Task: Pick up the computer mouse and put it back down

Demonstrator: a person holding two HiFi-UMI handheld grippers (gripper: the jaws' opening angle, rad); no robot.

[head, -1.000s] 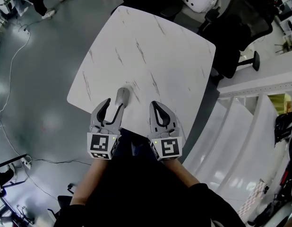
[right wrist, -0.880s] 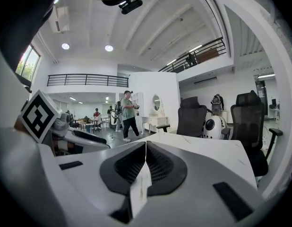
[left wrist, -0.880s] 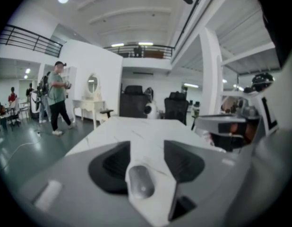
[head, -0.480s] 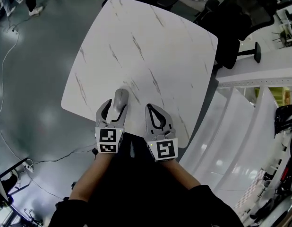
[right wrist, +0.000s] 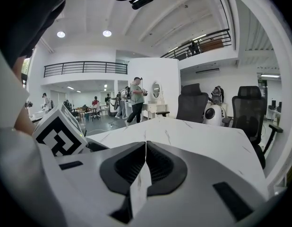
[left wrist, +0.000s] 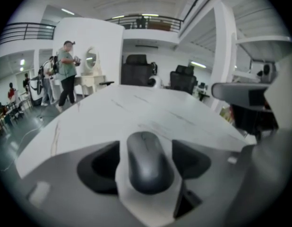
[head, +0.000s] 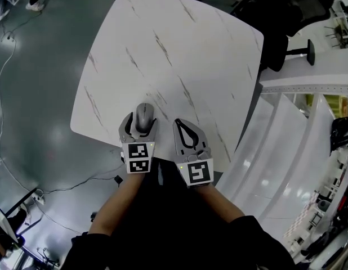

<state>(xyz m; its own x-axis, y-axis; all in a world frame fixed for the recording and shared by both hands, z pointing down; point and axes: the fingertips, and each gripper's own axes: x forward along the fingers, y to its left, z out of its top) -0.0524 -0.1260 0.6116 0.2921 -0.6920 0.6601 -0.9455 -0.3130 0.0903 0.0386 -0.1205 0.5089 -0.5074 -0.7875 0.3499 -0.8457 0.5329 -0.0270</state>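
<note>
The grey computer mouse (head: 143, 116) lies on the white marbled table (head: 179, 49) near its front edge. My left gripper (head: 141, 122) straddles it, and its jaws are opening. In the left gripper view the mouse (left wrist: 148, 162) sits between the dark pads (left wrist: 101, 167) with a strip of table showing on each side, so neither pad presses on it. My right gripper (head: 179, 122) hovers just right of the mouse; in its own view the right gripper (right wrist: 145, 144) is shut, with its pads together and nothing between them.
Black office chairs (head: 275, 16) stand past the table's far right corner. A white counter (head: 309, 83) runs along the right. Cables (head: 10, 49) trail on the grey floor at left. People (left wrist: 66, 74) stand beyond the table's far end.
The left gripper has come down to the table with the mouse. Its jaws have spread, and the mouse now rests free between them. The right gripper sank a little, still shut.
</note>
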